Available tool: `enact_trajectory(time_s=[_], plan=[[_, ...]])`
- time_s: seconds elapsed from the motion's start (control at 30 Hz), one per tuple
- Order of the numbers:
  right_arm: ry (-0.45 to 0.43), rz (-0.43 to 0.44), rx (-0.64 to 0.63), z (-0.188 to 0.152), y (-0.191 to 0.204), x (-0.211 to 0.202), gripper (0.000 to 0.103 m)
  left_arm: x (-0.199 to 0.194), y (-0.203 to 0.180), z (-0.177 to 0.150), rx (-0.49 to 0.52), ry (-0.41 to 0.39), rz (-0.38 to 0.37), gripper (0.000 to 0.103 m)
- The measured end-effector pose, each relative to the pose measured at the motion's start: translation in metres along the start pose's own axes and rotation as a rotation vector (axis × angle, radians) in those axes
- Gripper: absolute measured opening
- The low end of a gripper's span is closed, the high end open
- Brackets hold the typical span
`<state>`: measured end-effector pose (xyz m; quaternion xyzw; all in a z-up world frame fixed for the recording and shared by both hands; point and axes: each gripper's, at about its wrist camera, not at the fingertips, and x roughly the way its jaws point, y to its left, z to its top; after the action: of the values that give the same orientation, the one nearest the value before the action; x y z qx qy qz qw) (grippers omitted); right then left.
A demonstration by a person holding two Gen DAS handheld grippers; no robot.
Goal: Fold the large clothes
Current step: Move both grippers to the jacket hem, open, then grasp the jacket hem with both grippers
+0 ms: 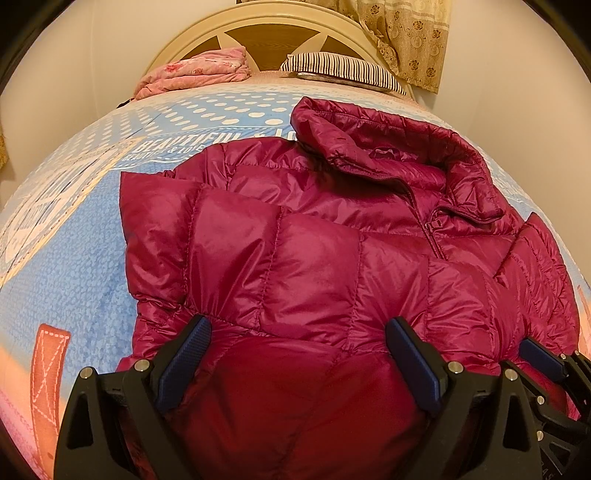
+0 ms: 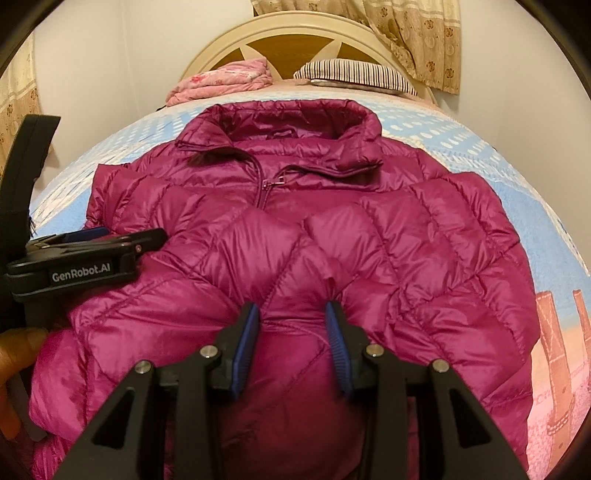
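A magenta quilted puffer jacket (image 1: 314, 240) lies front up on the bed, collar toward the headboard, both sleeves folded across its chest; it also shows in the right wrist view (image 2: 295, 229). My left gripper (image 1: 297, 328) is wide open over the jacket's lower part, with puffy fabric bulging between its blue pads. My right gripper (image 2: 293, 314) is partly open, its pads either side of a fold of the lower front; whether they pinch it is unclear. The left gripper's side (image 2: 85, 258) shows in the right wrist view, over the jacket's left sleeve.
The bed has a blue dotted bedspread (image 1: 74, 240) with orange print. A folded pink blanket (image 1: 195, 70) and a striped pillow (image 1: 343, 70) lie by the cream headboard (image 1: 258, 22). A curtain (image 1: 410, 37) hangs at the back right. A hand (image 2: 14, 369) shows at the left edge.
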<state>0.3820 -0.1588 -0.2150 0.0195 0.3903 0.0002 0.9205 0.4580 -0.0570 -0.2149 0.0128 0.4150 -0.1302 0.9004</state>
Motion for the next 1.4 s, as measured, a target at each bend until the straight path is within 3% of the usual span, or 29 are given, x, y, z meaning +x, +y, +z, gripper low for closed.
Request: enact_trajectory(time_s=[0.33,0.47,0.53,0.6,0.73,0.87,1.0,1.13,1.37,1.4], plan=[[0.0,-0.011,-0.01,0.0,0.002,0.0,0.041,0.0,-0.002,0.0,0.014,0.01,0.015,0.097],[0.018,-0.001,-0.023,0.002,0.001,-0.003,0.042,-0.019,0.007,0.003,0.019,0.04,-0.013,0.097],[0.047,0.032,-0.049,0.009,-0.003,-0.012,0.047,-0.046,0.013,0.009,0.03,0.008,-0.058,0.097],[0.036,0.068,-0.057,0.018,-0.011,-0.026,0.065,-0.068,0.015,0.019,0.063,-0.042,-0.078,0.097],[-0.04,0.024,-0.055,0.048,-0.038,-0.049,0.079,-0.081,0.022,0.056,0.049,-0.085,-0.107,0.097],[-0.011,-0.007,-0.011,0.085,-0.071,-0.028,0.079,-0.058,0.017,0.094,0.052,-0.096,-0.103,0.097],[0.009,-0.039,-0.022,0.115,-0.09,0.003,0.079,-0.015,0.003,0.123,0.109,-0.069,-0.065,0.097],[0.037,-0.041,-0.033,0.142,-0.099,0.039,0.079,0.027,0.006,0.15,0.087,-0.029,-0.057,0.097],[0.071,-0.063,-0.109,0.178,-0.101,0.09,0.079,0.076,0.006,0.172,0.081,0.014,-0.101,0.097],[0.076,-0.071,-0.122,0.181,-0.1,0.096,0.075,0.079,0.007,0.171,0.081,0.006,-0.108,0.094]])
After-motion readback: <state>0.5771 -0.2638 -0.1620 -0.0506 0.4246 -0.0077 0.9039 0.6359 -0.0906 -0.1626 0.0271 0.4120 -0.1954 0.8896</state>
